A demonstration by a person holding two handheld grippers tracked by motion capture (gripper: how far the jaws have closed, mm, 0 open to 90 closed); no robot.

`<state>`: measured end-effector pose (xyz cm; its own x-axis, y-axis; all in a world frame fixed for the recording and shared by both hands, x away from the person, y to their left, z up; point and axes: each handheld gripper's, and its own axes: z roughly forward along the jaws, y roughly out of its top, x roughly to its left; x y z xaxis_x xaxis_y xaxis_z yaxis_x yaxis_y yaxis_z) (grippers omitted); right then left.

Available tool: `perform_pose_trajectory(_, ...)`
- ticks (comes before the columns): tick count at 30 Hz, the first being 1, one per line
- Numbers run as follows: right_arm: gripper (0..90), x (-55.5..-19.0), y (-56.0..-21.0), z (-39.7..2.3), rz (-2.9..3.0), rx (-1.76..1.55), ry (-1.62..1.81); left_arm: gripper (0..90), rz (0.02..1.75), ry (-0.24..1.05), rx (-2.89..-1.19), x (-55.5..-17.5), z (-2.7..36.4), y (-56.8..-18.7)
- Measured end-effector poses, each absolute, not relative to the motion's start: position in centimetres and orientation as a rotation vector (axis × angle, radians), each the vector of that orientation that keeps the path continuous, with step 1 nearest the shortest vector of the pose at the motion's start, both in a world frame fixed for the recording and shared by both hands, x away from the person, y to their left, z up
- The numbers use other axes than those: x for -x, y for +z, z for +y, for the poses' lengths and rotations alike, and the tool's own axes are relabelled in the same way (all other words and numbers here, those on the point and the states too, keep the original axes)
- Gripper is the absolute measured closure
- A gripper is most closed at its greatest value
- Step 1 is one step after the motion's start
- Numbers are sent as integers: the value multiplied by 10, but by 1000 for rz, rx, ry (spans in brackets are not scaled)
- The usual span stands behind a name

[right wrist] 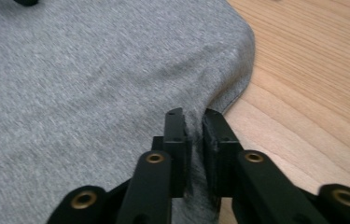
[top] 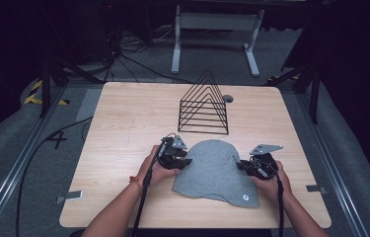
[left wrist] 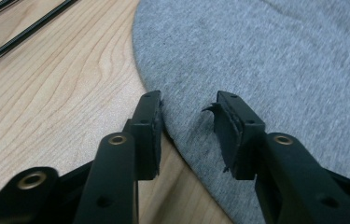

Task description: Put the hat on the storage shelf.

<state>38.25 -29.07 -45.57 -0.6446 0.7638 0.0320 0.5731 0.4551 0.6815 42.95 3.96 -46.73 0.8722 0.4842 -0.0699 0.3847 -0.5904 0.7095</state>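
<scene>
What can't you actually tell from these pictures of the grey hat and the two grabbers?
- Small round tag on the grey hat: too small in the high view to read.
- Round grey thing behind the black wire rack: too small and partly screened by the wires to identify.
- Underside of the hat: hidden against the table.
- How much cloth the right gripper pinches: hidden between its jaws; the left gripper stands open.

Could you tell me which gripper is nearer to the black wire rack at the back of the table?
Left. The left gripper sits just below the wire rack's front left corner; the right gripper, pinching the grey hat, lies farther off to the right.
</scene>
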Motion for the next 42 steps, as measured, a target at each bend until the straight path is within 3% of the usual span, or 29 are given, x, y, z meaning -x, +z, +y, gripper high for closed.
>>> perform_pose_trajectory(4, 846, -384, -457, -296, 2428, -1194, 1036, 830, 593, 122, -2260, -430, 41, -468)
perform_pose_trajectory(6, 847, -383, -457, -296, 2423, -1190, 1035, 847, 599, 117, -2255, -429, 40, -469)
perform_pose_trajectory(13, 848, -380, -450, -299, 2407, -1141, 1064, 859, 580, 150, -2246, -426, 40, -462)
perform_pose_trajectory(22, 848, -370, -421, -299, 2341, -1034, 1133, 862, 489, 218, -2180, -415, 41, -427)
perform_pose_trajectory(42, 847, -378, -290, -295, 2138, -790, 1248, 865, 370, 413, -2044, -423, 45, -308)
